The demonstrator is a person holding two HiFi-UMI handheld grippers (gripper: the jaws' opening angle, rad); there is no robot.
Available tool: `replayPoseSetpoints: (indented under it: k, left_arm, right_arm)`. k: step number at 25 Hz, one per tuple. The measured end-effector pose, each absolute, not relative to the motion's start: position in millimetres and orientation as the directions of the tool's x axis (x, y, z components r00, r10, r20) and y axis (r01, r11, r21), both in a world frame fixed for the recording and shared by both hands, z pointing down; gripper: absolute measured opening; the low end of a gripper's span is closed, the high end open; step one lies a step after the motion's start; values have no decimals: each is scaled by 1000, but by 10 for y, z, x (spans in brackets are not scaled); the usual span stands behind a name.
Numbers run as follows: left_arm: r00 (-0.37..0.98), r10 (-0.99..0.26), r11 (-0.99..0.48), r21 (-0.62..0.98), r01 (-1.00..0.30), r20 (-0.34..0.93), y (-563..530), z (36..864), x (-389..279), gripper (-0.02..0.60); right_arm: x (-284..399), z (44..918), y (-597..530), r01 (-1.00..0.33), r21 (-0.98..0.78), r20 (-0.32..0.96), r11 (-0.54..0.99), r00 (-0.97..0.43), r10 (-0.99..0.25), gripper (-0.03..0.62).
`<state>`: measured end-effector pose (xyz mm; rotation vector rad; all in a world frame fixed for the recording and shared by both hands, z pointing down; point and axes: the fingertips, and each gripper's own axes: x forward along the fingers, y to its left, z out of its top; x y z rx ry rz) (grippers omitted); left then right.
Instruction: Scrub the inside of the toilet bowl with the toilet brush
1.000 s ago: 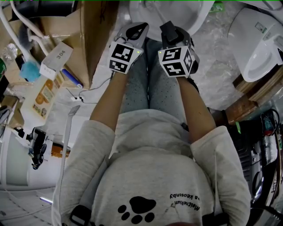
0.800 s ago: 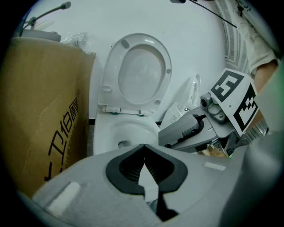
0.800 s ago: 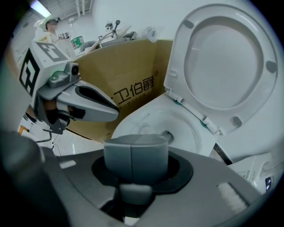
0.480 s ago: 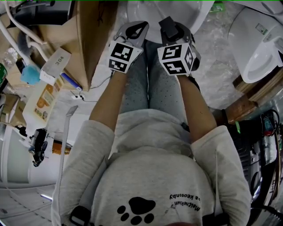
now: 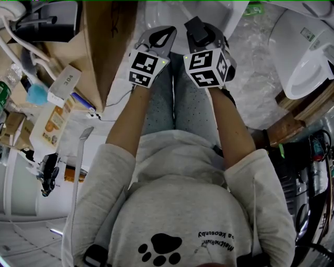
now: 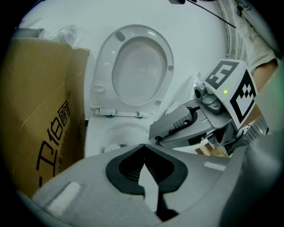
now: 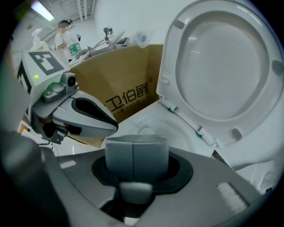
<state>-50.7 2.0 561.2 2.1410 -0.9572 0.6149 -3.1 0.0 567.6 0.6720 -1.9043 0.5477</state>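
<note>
The white toilet [image 5: 206, 14] is at the top of the head view, just beyond both grippers. Its lid [image 6: 135, 71] stands raised over the bowl [image 6: 119, 135]; the right gripper view shows the same lid [image 7: 226, 66] and bowl [image 7: 153, 126]. My left gripper [image 6: 143, 148] is shut, tips touching, nothing between them. My right gripper [image 7: 133, 150] is also shut, its pads pressed together and empty. They hang side by side above the person's knees, left gripper [image 5: 166, 32] and right gripper [image 5: 194, 25]. No toilet brush shows in any view.
A tall cardboard box [image 5: 107, 41] stands close on the toilet's left [image 6: 40, 111]. Bottles, boxes and cables [image 5: 49, 120] crowd the floor at the left. A second white toilet [image 5: 302, 57] sits at the right on wooden boards [image 5: 284, 125].
Both grippers stay almost still, the right one edging slightly up and left. The clutter on the left drifts down in the picture as the head camera shifts.
</note>
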Motion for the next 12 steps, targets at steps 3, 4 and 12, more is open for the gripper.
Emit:
replayPoseSetpoints:
  k: [3, 4, 12]
  left_arm:
    - [618, -446, -485, 405, -775, 648, -19, 5591, -433, -2]
    - [618, -446, -485, 405, -775, 647, -30, 5589, -415, -2]
    - [608, -449, -478, 399, -782, 654, -104, 5599, -328, -2]
  right_arm:
    - [-5, 5670, -58, -660, -78, 912, 747, -349, -214, 155]
    - [-1, 5671, -71, -657, -76, 912, 750, -351, -215, 155]
    - [53, 5698, -202, -638, -74, 906, 766, -365, -216, 155]
